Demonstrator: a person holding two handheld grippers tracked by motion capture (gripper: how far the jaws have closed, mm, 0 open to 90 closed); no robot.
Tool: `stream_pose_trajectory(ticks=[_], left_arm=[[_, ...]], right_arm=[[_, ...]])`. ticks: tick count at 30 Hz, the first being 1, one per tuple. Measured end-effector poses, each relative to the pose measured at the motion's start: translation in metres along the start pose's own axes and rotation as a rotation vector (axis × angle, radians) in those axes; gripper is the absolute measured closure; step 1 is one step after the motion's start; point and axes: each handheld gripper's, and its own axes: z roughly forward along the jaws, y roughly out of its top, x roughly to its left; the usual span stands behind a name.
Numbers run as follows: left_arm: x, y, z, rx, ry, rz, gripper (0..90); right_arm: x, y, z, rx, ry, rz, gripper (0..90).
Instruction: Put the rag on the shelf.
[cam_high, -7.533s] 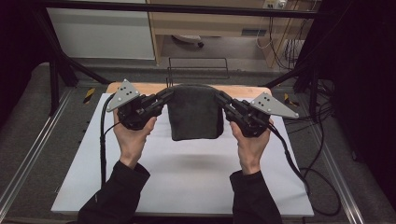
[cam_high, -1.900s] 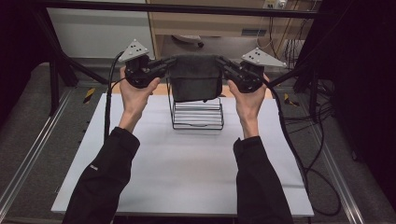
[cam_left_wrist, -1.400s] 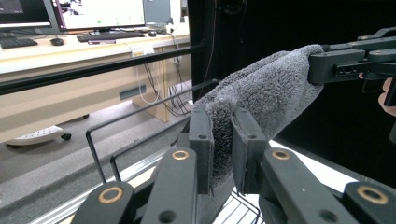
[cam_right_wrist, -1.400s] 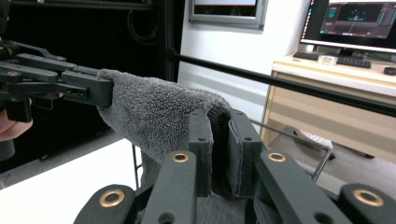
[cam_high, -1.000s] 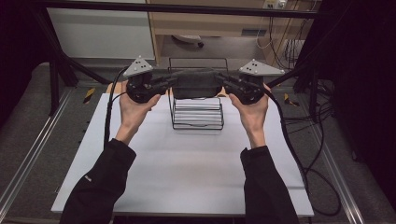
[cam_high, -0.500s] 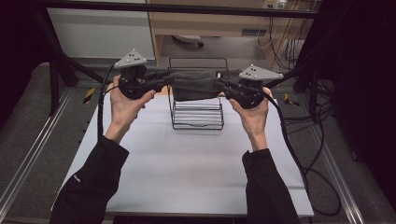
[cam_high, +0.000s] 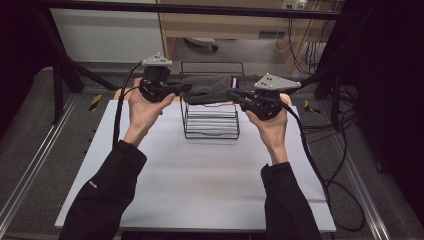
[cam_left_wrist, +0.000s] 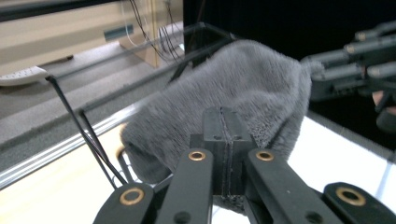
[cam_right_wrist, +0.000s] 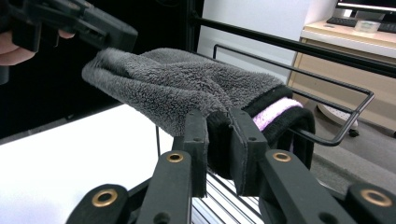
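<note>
A fluffy grey towel (cam_high: 205, 89) with a black hem and a pink label (cam_right_wrist: 275, 112) is stretched between both grippers. It hangs bunched over the top of a black wire rack (cam_high: 210, 122) at the far middle of the white table (cam_high: 200, 190). My left gripper (cam_high: 179, 90) is shut on the towel's left end (cam_left_wrist: 233, 88); its jaws (cam_left_wrist: 223, 154) press together with fabric between them. At the other end, my right gripper (cam_high: 237, 95) is shut on the black hem (cam_right_wrist: 218, 140). Rack wires (cam_right_wrist: 327, 93) run just under and behind the towel.
Cables (cam_high: 320, 165) trail from the right gripper over the table's right edge. Small yellow-and-black items (cam_high: 95, 102) (cam_high: 312, 106) lie beside the table's far corners. A dark frame bar (cam_high: 200, 9) crosses the back. The table's near half is bare white surface.
The towel, first held spread low in front of the rack, was lifted over it and has come down onto its top. The hands have drawn closer, which bunches it.
</note>
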Motion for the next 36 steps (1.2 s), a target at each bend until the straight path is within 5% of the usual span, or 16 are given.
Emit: stream_pose_trajectory(ticks=[7,13,21,25,30,36], left_arm=[[-0.002,-0.011,0.007,0.038,0.002,0.031,89.7],[-0.004,-0.020,0.015,0.060,-0.001,0.053,89.8],[-0.002,-0.032,0.024,0.064,0.012,0.065,89.8],[0.001,-0.036,0.026,0.062,0.024,0.062,89.8],[0.003,-0.042,0.031,0.062,0.034,0.048,89.8],[0.008,-0.048,0.038,0.038,0.046,0.018,89.8]], right_arm=[[0.001,-0.003,-0.002,0.012,0.005,0.005,64.0],[0.002,0.003,-0.011,-0.028,-0.001,0.004,52.9],[0.002,0.007,0.009,-0.001,0.042,0.055,89.0],[0.001,-0.003,0.022,0.072,0.016,0.065,90.0],[-0.009,-0.023,0.028,0.094,-0.006,0.129,90.0],[-0.012,-0.033,0.031,0.090,-0.015,0.132,90.0]])
